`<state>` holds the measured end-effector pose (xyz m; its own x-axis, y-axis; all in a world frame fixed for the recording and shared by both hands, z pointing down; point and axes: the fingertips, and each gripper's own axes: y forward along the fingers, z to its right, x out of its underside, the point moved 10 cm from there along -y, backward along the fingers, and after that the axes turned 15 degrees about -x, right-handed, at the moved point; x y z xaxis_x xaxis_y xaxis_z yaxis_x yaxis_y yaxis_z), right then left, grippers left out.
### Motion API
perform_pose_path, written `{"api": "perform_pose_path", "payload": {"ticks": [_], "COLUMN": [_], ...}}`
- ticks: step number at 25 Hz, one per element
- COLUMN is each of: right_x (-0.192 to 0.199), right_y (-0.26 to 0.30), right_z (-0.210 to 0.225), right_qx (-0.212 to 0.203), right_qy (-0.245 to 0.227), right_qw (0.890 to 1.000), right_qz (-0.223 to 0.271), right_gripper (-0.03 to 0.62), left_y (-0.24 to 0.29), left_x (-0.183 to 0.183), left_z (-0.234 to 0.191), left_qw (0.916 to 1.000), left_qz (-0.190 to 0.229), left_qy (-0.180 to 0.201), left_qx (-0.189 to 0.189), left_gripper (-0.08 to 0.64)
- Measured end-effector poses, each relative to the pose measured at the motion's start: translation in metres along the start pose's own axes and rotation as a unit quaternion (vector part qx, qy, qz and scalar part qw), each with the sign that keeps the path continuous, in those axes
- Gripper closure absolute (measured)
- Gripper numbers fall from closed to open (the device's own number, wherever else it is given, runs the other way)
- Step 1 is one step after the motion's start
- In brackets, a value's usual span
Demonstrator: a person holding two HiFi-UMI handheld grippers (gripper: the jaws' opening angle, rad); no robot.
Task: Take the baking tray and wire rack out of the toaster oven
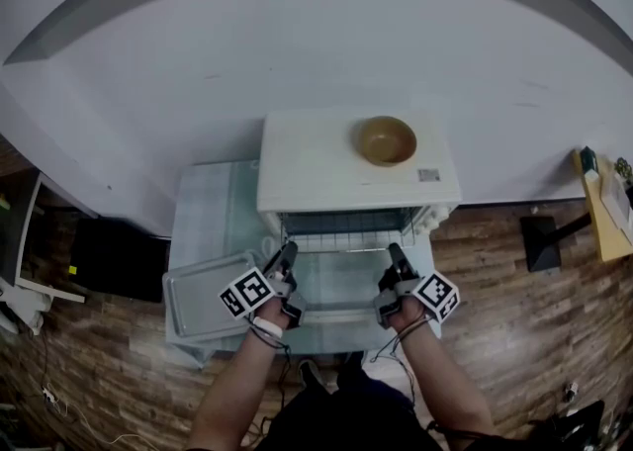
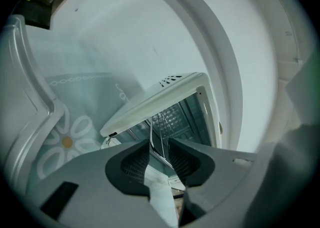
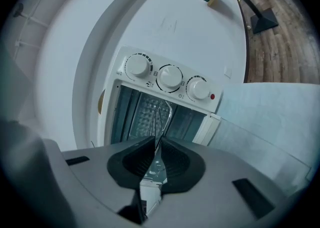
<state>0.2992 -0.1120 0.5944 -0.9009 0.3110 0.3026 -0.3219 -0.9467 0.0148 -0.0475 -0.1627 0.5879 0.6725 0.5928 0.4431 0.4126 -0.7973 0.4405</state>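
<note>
The white toaster oven (image 1: 316, 167) stands on the table with its door (image 1: 341, 313) folded down. The wire rack (image 1: 341, 241) sticks partway out of the opening, over the door. My left gripper (image 1: 288, 255) is at the rack's front left. In the left gripper view the rack's thin wire (image 2: 151, 129) runs between the jaws of the left gripper (image 2: 160, 146) with a gap on each side, so it is open. My right gripper (image 1: 396, 255) is at the front right. In the right gripper view that gripper (image 3: 156, 143) is shut on the rack's edge wire (image 3: 163, 114). The baking tray (image 1: 203, 301) lies on the table, left of the oven.
A tan bowl (image 1: 386, 139) sits on top of the oven. Three knobs (image 3: 170, 77) line the oven's control panel. A pale patterned cloth (image 1: 213, 207) covers the table under the oven and tray. White wall runs behind, wooden floor (image 1: 495, 271) to the right.
</note>
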Motion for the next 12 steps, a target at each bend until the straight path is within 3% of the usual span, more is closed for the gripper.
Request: {"api": "perform_pose_path", "payload": {"ticks": [6, 12], "right_x": [0.004, 0.006], "right_y": [-0.013, -0.021], "right_z": [-0.005, -0.005], "right_qx": [-0.004, -0.002], "right_qy": [0.001, 0.004], "right_qw": [1.000, 1.000], "right_qz": [-0.008, -0.021], "right_gripper": [0.548, 0.546], "left_y": [0.004, 0.006], "left_x": [-0.009, -0.012], "left_z": [0.003, 0.008], "left_qw": [0.9960, 0.9920], "left_qz": [-0.057, -0.071], "left_qy": [0.068, 0.103], "left_qx": [-0.010, -0.019], "left_gripper": [0.437, 0.453]}}
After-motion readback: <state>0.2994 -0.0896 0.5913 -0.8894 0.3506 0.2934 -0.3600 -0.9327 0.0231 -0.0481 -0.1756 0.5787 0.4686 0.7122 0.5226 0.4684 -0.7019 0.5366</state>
